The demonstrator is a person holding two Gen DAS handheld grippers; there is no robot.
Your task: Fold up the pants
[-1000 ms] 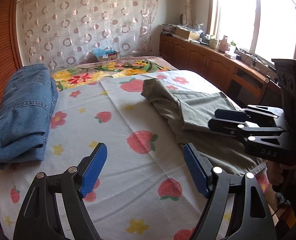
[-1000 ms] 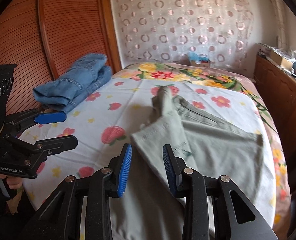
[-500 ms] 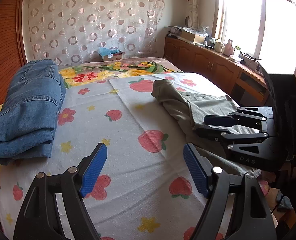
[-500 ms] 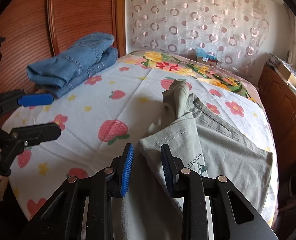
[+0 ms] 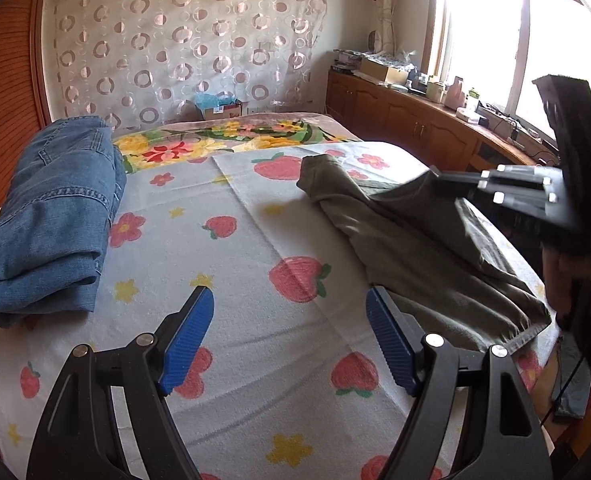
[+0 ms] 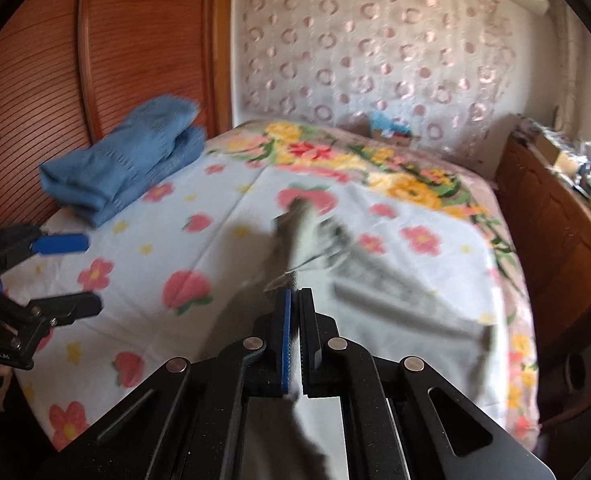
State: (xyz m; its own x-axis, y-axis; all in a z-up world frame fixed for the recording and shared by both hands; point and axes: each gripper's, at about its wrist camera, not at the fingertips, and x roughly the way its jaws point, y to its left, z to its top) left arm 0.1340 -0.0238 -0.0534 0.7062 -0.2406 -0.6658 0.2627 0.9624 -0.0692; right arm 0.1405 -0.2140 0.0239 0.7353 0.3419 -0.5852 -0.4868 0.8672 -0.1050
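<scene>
Olive-green pants (image 5: 423, 248) lie on the right half of the bed, partly folded. In the right wrist view the pants (image 6: 359, 276) look blurred, with an edge lifted. My right gripper (image 6: 294, 320) is shut on that edge of the pants and holds it above the bed; it also shows in the left wrist view (image 5: 435, 174), raised over the pants. My left gripper (image 5: 289, 336) is open and empty above the strawberry-print sheet (image 5: 255, 248), left of the pants' hem; it shows at the left of the right wrist view (image 6: 79, 272).
Folded blue jeans (image 5: 51, 216) lie at the bed's left side by a wooden wall panel (image 6: 95, 60). A wooden cabinet (image 5: 415, 120) with clutter runs under the window on the right. A floral blanket (image 5: 215, 140) covers the far end of the bed.
My right gripper closed on the pants' edge and lifted it up and away from the bed. My left gripper stayed open and hardly moved.
</scene>
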